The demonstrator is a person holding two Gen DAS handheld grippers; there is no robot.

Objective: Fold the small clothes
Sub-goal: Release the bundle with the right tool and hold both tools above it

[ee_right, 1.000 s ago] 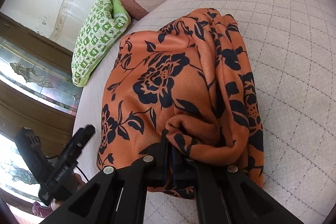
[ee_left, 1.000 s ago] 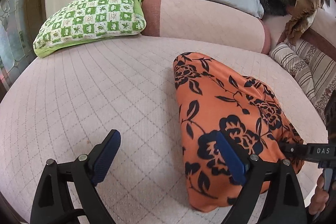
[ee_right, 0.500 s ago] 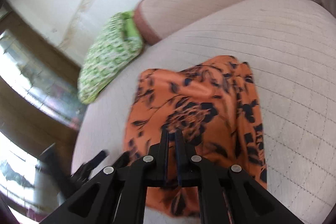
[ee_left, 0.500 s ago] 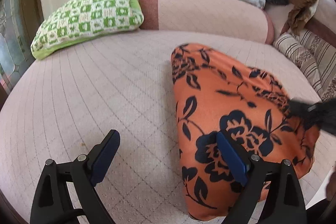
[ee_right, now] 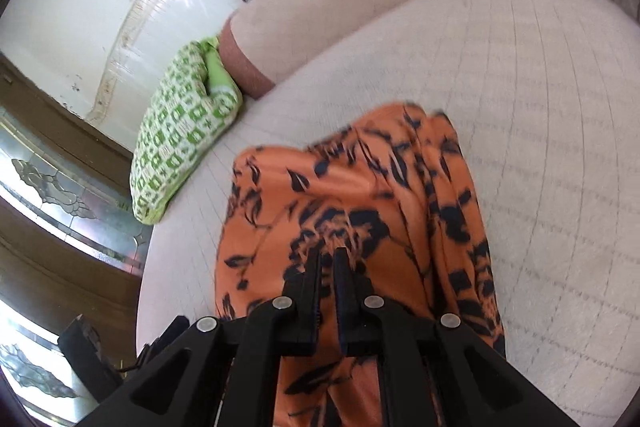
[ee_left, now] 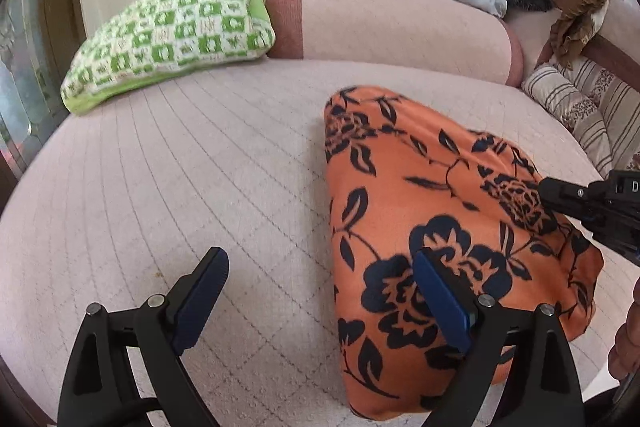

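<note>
Bare quilted mattress (ee_left: pixel 168 179) left of orange garment (ee_left: pixel 420 211) — green pillow (ee_left: pixel 168 35), bolster (ee_left: pixel 400 27) block far edge.

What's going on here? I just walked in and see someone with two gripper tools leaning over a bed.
A person is folding an orange floral garment on a quilted pink bed. The right gripper is closed with its fingers over the cloth; whether fabric is pinched between them can't be told. The left gripper hangs open beside the garment's left edge, one finger over bare mattress, the other over the cloth. A green checked pillow lies behind.
</note>
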